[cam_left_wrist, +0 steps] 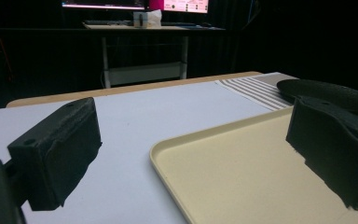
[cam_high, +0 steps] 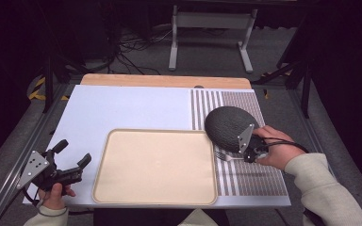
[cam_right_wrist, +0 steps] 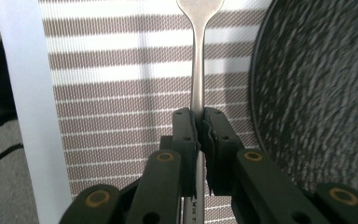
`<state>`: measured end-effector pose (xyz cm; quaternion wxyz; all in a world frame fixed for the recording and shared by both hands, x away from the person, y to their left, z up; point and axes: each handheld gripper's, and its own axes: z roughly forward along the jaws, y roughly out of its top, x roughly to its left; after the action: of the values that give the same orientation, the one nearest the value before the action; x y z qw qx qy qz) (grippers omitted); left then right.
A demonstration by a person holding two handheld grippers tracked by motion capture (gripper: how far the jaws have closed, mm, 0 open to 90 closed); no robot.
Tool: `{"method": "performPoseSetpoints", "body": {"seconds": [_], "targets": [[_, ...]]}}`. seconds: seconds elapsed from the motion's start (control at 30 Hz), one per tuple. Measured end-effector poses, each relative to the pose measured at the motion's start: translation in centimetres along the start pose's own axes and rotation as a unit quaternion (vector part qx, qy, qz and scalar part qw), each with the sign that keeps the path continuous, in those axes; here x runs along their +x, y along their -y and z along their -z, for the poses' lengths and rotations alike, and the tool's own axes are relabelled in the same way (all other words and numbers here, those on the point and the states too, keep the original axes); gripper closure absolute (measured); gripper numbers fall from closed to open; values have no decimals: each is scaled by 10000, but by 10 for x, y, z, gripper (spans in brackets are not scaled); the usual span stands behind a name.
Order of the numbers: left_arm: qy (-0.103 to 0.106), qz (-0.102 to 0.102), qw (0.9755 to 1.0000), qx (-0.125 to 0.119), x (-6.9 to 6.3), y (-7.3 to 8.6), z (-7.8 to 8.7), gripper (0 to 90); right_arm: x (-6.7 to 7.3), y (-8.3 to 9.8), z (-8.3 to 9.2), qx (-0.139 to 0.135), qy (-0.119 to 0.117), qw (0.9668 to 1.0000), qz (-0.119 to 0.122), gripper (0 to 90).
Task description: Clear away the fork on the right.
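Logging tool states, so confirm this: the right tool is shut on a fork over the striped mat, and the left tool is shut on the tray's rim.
One error: the left tool is open and holds nothing, its jaws spread beside the tray, as the left gripper view shows. The right tool is indeed shut on the fork over the striped mat.

A white metal stand (cam_high: 212, 35) and tangled cables (cam_high: 132, 54) sit on the floor beyond the table (cam_high: 122, 103).

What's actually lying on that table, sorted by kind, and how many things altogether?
Tray: 1
Dark plate: 1
Fork: 1
Striped placemat: 1
Total: 4
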<state>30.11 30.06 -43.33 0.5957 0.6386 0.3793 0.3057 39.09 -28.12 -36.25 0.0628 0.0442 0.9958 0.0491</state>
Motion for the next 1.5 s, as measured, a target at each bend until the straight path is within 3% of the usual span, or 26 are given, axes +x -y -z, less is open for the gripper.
{"method": "performPoseSetpoints", "body": {"seconds": [0.27, 0.6, 0.9, 1.1, 1.23, 1.27, 1.3, 1.37, 1.5], "targets": [[-12, 23, 10000, 17, 0, 0, 0, 33, -2, -3, 13, -337, 57, 9991, -256, 837], [-18, 46, 10000, -4, 0, 0, 1, 33, -1, -13, 22, -745, 83, 9953, -609, 838], [-21, 54, 10000, -8, 0, 0, 1, 33, 0, -26, 31, -1099, 153, 9884, -1032, 838], [-24, 58, 10000, -3, 0, 0, 0, 33, 3, -40, 34, -1420, 58, 9761, -1646, 838], [-22, 51, 10000, -14, 0, -1, 1, 33, 4, -45, 34, -1472, 57, 9723, -1815, 838], [-25, 63, 10000, -13, 1, 0, 1, 33, 4, -49, 34, -1550, -50, 9669, -2026, 838], [-33, 87, 10000, -27, 0, 0, 0, 33, 4, -49, 34, -1550, -50, 9669, -2026, 838], [-21, 51, 10000, -9, 0, 0, 1, 33, 4, -54, 35, -1650, -83, 9614, -2201, 838], [-23, 43, 10000, -9, 0, 0, 0, 33, 5, -59, 33, -1691, -137, 9555, -2415, 838]]}}
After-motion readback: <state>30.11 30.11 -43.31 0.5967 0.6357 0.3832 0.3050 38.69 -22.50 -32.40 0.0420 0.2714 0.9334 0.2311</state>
